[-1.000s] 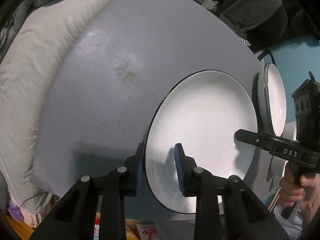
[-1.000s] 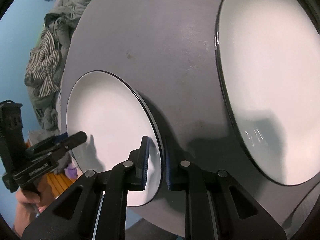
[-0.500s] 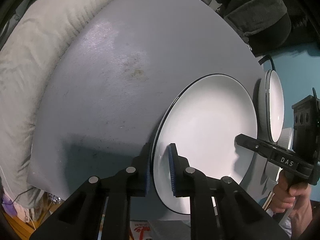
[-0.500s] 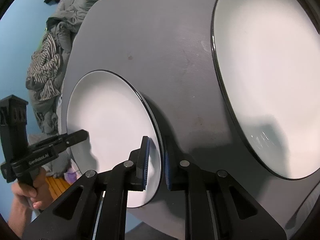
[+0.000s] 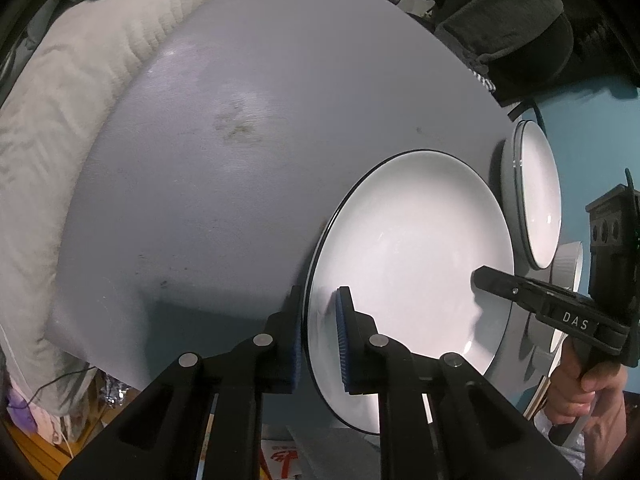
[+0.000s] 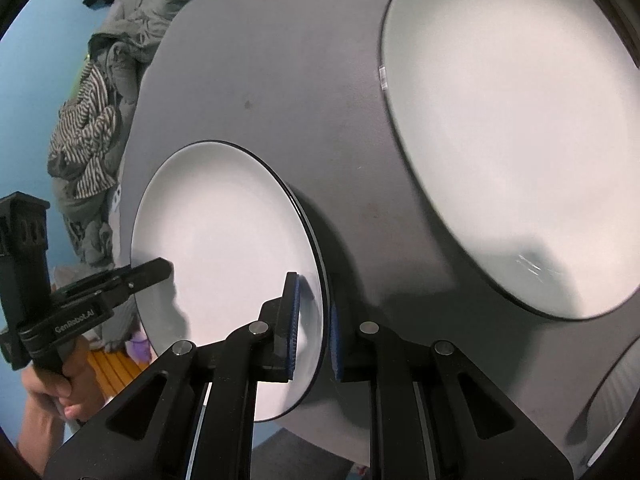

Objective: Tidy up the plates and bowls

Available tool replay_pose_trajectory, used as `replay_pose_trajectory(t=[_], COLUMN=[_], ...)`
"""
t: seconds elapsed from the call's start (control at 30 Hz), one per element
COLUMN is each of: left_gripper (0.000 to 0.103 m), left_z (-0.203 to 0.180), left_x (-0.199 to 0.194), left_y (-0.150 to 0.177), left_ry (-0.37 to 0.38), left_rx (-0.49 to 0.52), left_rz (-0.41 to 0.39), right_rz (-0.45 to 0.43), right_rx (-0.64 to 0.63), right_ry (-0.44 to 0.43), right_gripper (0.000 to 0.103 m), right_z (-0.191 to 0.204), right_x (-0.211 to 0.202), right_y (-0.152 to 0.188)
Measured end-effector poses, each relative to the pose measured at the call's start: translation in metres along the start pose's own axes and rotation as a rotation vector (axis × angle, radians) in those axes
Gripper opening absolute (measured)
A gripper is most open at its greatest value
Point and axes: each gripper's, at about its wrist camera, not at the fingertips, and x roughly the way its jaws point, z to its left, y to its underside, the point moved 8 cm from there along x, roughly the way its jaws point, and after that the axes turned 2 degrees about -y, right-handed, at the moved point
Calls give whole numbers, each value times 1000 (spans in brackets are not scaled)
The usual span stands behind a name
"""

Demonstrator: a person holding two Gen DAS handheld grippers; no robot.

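A white plate with a thin black rim (image 5: 412, 264) is held by both grippers above the grey table (image 5: 240, 160). My left gripper (image 5: 318, 340) is shut on the plate's near-left rim, one blue pad above and one below. My right gripper (image 6: 312, 320) is shut on the opposite rim of the same plate (image 6: 228, 248). The plate is lifted and tilted. A second, larger white plate (image 6: 516, 132) lies on the table to the right in the right wrist view; it shows as a narrow oval in the left wrist view (image 5: 538, 196).
A cream quilt (image 5: 60, 120) lies along the table's left side. Dark clothes (image 5: 500, 20) are heaped at the back right and striped clothing (image 6: 86, 132) at the far edge. Another dish's rim (image 6: 612, 408) shows at the lower right.
The left gripper's jaws have closed onto the plate's rim. The plate, held at both ends, has risen and shifted right relative to the table. The larger plate has not moved.
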Motion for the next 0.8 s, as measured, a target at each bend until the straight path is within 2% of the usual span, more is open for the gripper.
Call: replay_pose_trajectory(t=[0.43,0.8], left_gripper=[14,14], left_z=[-25,-72], left_x=[-30,-37], left_y=[-9,-34], left_ry=[11,28], left_rx=[45,120], left_rz=[-58,-82], right_rz=[-59,-119], right_rx=[-7,27], right_ry=[-7,-16], right_gripper=[12,12], right_z=[6,-12], right_x=[-32,-62], right_y=[-5,-13])
